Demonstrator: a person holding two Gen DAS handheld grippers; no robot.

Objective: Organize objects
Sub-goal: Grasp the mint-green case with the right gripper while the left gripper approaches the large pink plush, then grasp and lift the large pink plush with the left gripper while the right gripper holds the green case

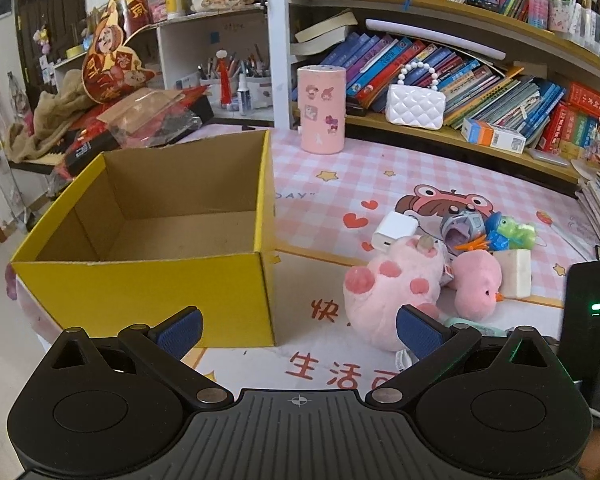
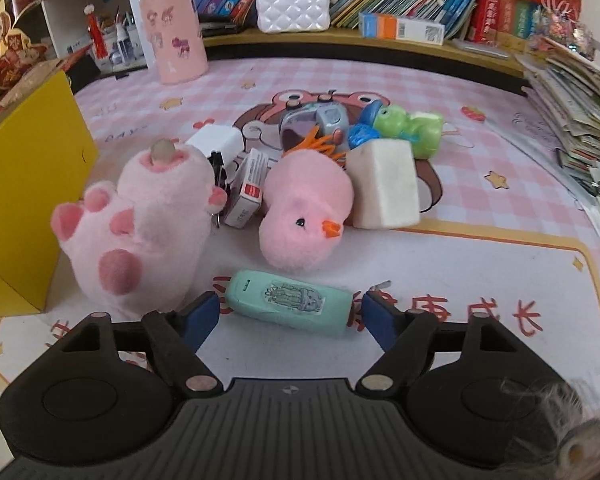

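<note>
From the left wrist view, the yellow box (image 1: 147,240) stands open-topped and bare inside, the natural landmark here and, I judge, the place the clutter is meant to go. The left gripper (image 1: 297,330) hangs just in front of the box's near right corner with its jaws wide apart and nothing between them, probably waiting its turn. To the right of the box lies the heap: the pink paw plush (image 1: 392,292) nearest it, the pink duck plush (image 1: 476,284) beyond, a white charger (image 1: 394,228) behind, and a green toy (image 1: 518,234) farthest off. From the right wrist view, the yellow box shows only as a wall at the left edge, and the mint green case (image 2: 287,302) lies flat on the mat, right of the box and in front of the paw plush and duck. The right gripper (image 2: 289,316) straddles that case, jaws apart, one blue pad at each end. Whether the pads touch it I cannot tell. Lying loose at the heap's front edge, it looks the easiest first pick.
</note>
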